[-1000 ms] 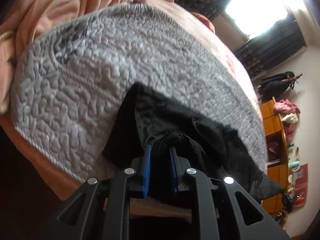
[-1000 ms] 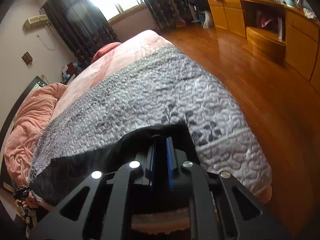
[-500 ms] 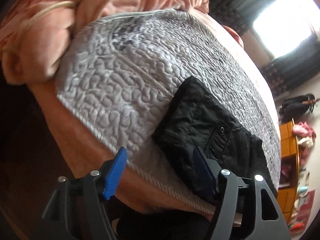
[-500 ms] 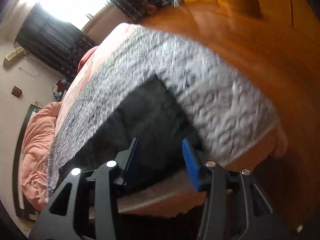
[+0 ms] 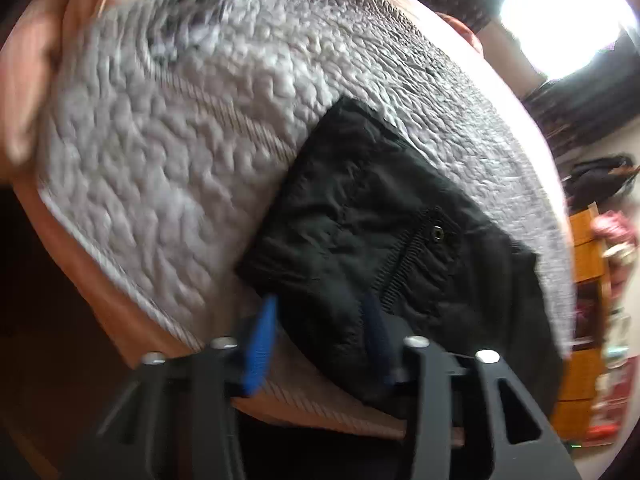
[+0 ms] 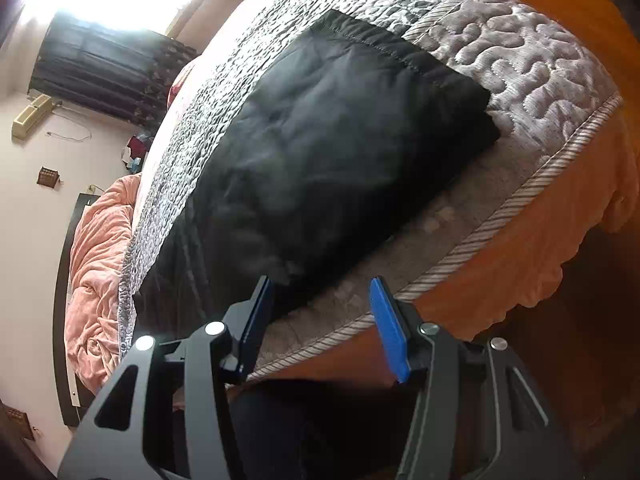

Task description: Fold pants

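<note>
Black pants (image 6: 320,152) lie folded flat on the grey quilted bedspread (image 5: 168,152), near the bed's front edge. Fabric looks soft, padded and limp: likely light, will sag and unfold if lifted by one corner, so best taken at two near-edge corners together. Left gripper (image 5: 320,328) jaws are closing, a near corner of the pants between them; motion blur leaves it unclear whether the pads press yet. Right gripper (image 6: 324,320) jaws are opening, nothing gripped, the pants edge just beside its left finger. A rumpled pink blanket (image 6: 96,260) sits well apart at the headboard end; wooden floor (image 6: 600,8) beyond. Nothing obstructs.
</note>
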A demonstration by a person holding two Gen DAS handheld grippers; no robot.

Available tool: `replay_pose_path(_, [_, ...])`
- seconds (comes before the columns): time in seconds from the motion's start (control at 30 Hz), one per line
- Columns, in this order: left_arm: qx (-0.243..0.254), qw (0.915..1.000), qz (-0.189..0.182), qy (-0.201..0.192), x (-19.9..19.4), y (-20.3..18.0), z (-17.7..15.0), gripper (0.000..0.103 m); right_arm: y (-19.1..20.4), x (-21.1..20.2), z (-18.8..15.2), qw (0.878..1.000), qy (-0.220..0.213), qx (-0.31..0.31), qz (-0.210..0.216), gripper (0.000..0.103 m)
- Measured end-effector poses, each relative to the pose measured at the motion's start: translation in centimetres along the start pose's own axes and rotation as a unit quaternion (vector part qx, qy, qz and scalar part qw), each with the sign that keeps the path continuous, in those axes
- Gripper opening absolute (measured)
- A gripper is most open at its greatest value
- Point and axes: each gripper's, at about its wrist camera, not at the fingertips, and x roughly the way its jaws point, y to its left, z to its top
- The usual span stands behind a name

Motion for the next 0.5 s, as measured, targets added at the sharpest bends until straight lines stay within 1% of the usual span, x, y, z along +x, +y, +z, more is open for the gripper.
replay_pose_path(0.03, [0.005,1.0000,0.005,-0.006,-0.2,-0.3,0.4,0.024,0.0,0.0,0.0,1.000,-0.001,0.001,0.001,0.051])
replay_pose_path(0.07, [0.005,0.9999,0.003,-0.012,-0.5,-0.4,0.7,0.023,0.1,0.0,0.1,1.000,-0.002,0.003,0.002,0.051])
replay_pose_path(0.17, [0.004,0.9994,-0.009,-0.034,-1.5,-0.7,1.4,0.022,0.2,0.3,0.2,1.000,-0.004,0.005,0.002,0.052])
replay_pose_path(0.33, [-0.008,0.9998,0.003,-0.016,0.1,0.5,0.7,0.022,-0.1,0.2,0.5,1.000,-0.008,0.012,0.004,0.053])
replay_pose_path(0.37, [-0.016,0.9998,0.000,-0.011,0.5,1.0,0.4,0.022,-0.2,-0.1,0.5,1.000,-0.017,0.020,0.003,0.053])
replay_pose_path(0.4, [-0.021,0.9998,-0.004,-0.007,0.8,1.3,0.2,0.022,-0.4,-0.4,0.6,0.999,-0.024,0.027,0.003,0.056])
replay_pose_path(0.47, [-0.023,0.9997,-0.011,-0.005,1.1,1.7,-0.3,0.022,-1.2,-1.4,1.1,0.998,-0.043,0.051,0.004,0.057])
replay_pose_path(0.5, [-0.023,0.9995,-0.020,-0.006,1.2,1.7,-0.6,0.022,-2.0,-1.9,1.4,0.996,-0.055,0.071,0.010,0.057])
